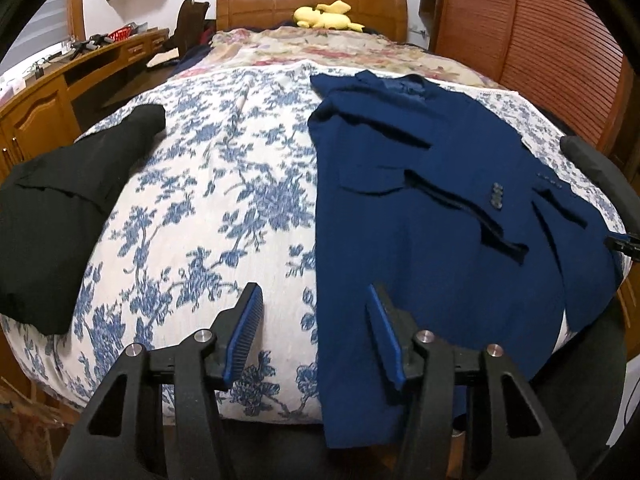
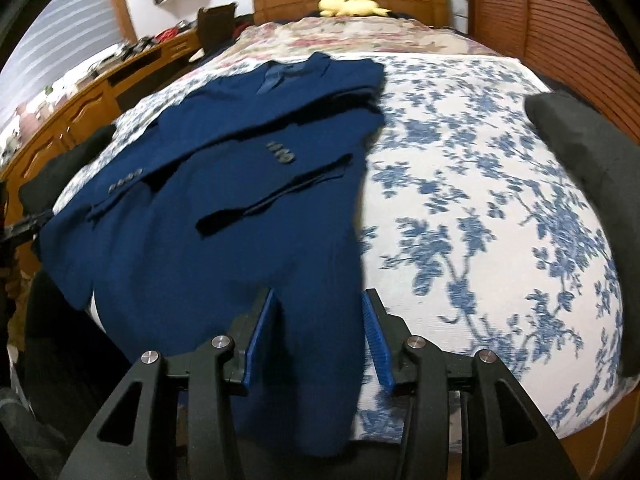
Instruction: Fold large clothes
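A navy blue suit jacket (image 1: 448,208) lies flat on the bed, sleeves folded across its front, hem hanging over the near edge. It also shows in the right wrist view (image 2: 224,216). My left gripper (image 1: 316,304) is open above the jacket's lower left edge, its right finger over the cloth and its left finger over the bedspread. My right gripper (image 2: 318,308) is open above the jacket's lower right edge, holding nothing. Both hover near the hem.
A blue floral bedspread (image 1: 224,208) covers the bed. A black garment (image 1: 60,208) lies at the left edge. A yellow plush toy (image 1: 326,16) sits by the wooden headboard. A wooden desk (image 1: 52,92) runs along the left; a slatted wardrobe (image 1: 540,28) stands right.
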### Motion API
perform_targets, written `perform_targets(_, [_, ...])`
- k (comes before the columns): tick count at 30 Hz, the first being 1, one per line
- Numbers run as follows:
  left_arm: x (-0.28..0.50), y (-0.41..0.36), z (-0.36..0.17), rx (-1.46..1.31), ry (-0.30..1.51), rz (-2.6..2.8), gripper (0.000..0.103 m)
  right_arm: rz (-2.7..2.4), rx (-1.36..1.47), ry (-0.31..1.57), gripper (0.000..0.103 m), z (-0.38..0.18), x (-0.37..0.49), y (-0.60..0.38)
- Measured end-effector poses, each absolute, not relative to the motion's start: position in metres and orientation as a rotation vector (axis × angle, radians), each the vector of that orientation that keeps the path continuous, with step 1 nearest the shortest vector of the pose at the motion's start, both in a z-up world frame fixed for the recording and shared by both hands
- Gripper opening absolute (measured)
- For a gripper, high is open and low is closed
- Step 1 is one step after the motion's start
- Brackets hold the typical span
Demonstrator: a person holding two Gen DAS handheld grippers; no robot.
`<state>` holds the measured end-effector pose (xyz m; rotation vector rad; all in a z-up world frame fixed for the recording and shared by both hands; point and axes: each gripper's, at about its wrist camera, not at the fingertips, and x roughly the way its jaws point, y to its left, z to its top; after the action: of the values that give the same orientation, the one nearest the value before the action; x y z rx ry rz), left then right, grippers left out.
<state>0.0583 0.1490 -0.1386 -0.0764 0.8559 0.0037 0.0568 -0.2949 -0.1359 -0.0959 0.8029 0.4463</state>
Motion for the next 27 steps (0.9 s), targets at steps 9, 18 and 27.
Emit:
perform_targets(9, [0.048,0.15,-0.144,-0.103,0.843,-0.02,0.051,0.537,-0.105,0.784,0.034,-0.123,0.052,-0.279])
perform_targets(18, [0.034,0.148,-0.146,-0.133,0.842,-0.084,0.037,0.486,-0.147,0.838,0.034,-0.133,0.056,-0.273])
perform_targets(27, [0.028,0.144,-0.15,-0.153,0.837,-0.114,0.037,0.477,-0.135,0.85,0.034,-0.139,0.053,-0.267])
